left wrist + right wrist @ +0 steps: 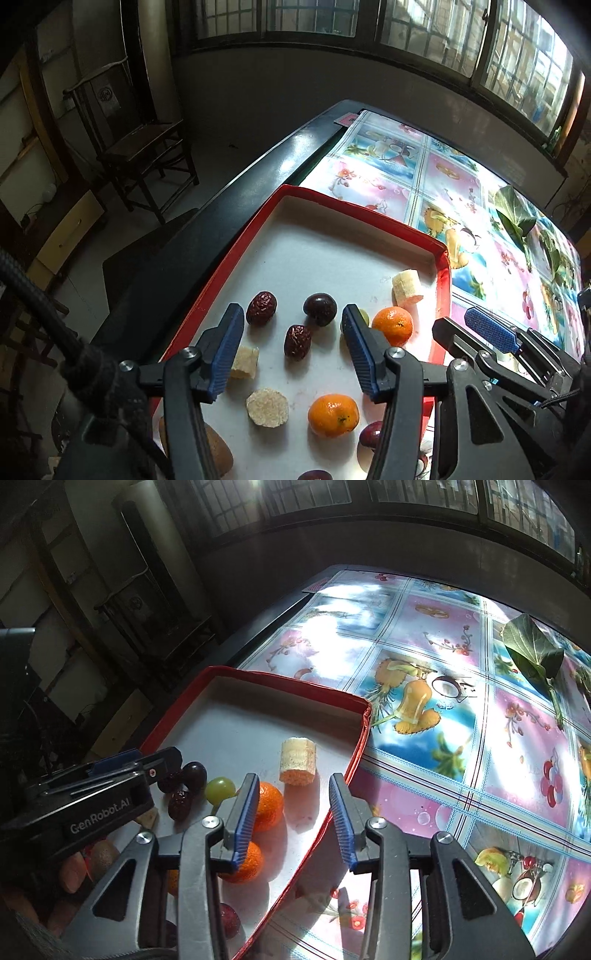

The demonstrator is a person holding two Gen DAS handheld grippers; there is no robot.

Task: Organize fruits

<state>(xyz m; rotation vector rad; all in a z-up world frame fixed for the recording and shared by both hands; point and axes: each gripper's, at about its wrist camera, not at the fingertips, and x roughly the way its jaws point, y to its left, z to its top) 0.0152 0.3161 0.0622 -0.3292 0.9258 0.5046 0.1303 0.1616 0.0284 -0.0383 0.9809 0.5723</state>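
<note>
Hovering above red tray [236,254]: left gripper [293,325], jaws apart, empty. Right gripper [293,797] likewise spread over tray rim, beside tangerine [267,805].

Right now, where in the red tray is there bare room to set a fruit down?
The far half of the red tray is bare, beyond the banana piece and red dates. The near half is crowded: mandarins, dates, green grape.
</note>
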